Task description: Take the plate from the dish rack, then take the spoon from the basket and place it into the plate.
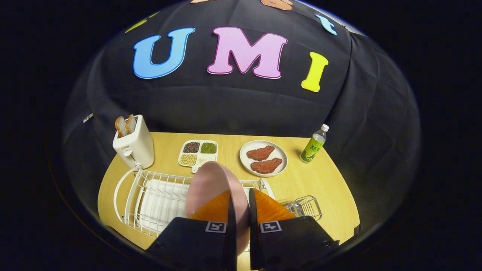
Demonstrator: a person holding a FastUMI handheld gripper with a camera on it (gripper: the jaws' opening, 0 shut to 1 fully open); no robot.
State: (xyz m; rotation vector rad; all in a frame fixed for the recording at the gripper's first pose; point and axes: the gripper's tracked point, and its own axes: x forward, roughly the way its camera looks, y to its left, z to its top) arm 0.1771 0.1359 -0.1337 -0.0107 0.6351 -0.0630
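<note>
A pink plate [209, 186] stands on edge between my fingers, lifted above the white wire dish rack [150, 203]. My gripper [241, 210] is shut on the plate's rim, one finger on each face. The rack lies below and to the left of the fingers, its slots bare. A small wire basket [307, 207] sits just right of the fingers on the wooden table [324, 177]; something thin and metallic lies inside it, too small to make out.
A white toaster [134, 145] with bread slices stands at the far left. A divided tray of beans [197, 153], a white plate with two meat pieces [263, 158] and a green bottle [314, 145] line the table's far side.
</note>
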